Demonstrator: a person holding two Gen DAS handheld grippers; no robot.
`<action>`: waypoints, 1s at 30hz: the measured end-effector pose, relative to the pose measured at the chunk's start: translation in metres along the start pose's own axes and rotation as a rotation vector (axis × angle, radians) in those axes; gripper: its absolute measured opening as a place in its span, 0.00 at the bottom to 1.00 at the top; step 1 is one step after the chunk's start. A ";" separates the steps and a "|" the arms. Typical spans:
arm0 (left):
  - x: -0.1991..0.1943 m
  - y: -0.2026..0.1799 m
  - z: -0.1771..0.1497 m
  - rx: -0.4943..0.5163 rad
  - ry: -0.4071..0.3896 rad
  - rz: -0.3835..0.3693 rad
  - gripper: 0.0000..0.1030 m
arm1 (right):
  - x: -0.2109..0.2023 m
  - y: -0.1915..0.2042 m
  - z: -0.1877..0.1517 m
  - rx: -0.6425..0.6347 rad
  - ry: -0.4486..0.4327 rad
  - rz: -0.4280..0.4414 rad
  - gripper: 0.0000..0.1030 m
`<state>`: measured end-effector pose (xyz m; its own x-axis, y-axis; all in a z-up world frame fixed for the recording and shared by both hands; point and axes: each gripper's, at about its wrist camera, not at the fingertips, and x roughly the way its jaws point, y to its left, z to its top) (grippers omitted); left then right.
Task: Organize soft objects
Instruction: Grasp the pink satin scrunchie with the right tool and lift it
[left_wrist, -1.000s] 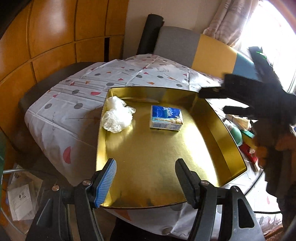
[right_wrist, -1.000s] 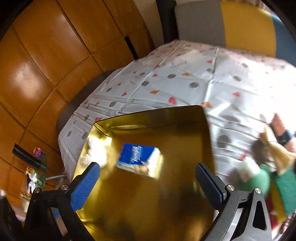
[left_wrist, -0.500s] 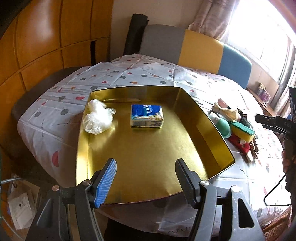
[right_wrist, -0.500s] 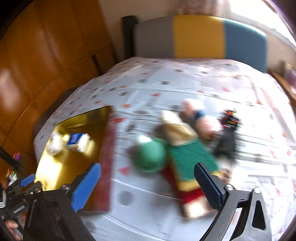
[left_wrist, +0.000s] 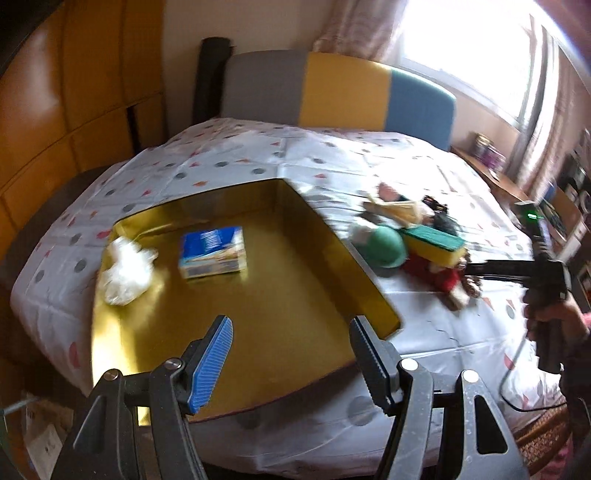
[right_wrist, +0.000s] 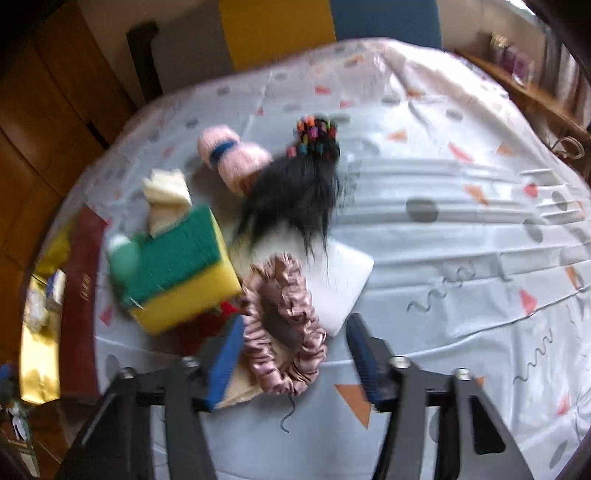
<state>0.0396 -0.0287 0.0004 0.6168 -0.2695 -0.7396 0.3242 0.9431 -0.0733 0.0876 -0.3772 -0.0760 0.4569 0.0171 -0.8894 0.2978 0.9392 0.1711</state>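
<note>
A gold tray (left_wrist: 280, 317) lies on the patterned tablecloth and holds a crumpled white plastic bag (left_wrist: 123, 271) and a blue tissue pack (left_wrist: 211, 251). My left gripper (left_wrist: 291, 363) is open and empty over the tray's near edge. To the tray's right lies a pile of soft things: a green-and-yellow sponge (right_wrist: 181, 269), a green ball (left_wrist: 384, 245), a pink satin scrunchie (right_wrist: 284, 328), a black hair piece (right_wrist: 295, 192) and pink yarn (right_wrist: 232, 157). My right gripper (right_wrist: 295, 354) is open, low over the scrunchie, with the scrunchie between its fingers.
A white flat pad (right_wrist: 340, 280) lies under the hair piece. A grey, yellow and blue chair back (left_wrist: 340, 90) stands behind the table. Wooden panels (left_wrist: 74, 92) line the left wall. The right hand-held gripper body (left_wrist: 543, 273) shows at the table's right side.
My right gripper has swung from over the tray to the pile on the right and come down close over the scrunchie. The left view has turned a little rightward.
</note>
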 end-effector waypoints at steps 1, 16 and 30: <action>0.002 -0.009 0.003 0.017 0.001 -0.016 0.65 | 0.003 0.004 0.000 -0.017 0.003 0.001 0.60; 0.034 -0.115 0.024 0.174 0.099 -0.228 0.65 | -0.028 -0.017 -0.004 0.001 -0.056 -0.105 0.21; 0.104 -0.117 0.086 -0.138 0.298 -0.378 0.61 | -0.035 -0.022 0.004 0.031 -0.092 -0.094 0.22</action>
<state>0.1270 -0.1839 -0.0105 0.2363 -0.5487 -0.8019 0.3749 0.8129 -0.4458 0.0688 -0.3998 -0.0471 0.5000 -0.1030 -0.8599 0.3679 0.9241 0.1032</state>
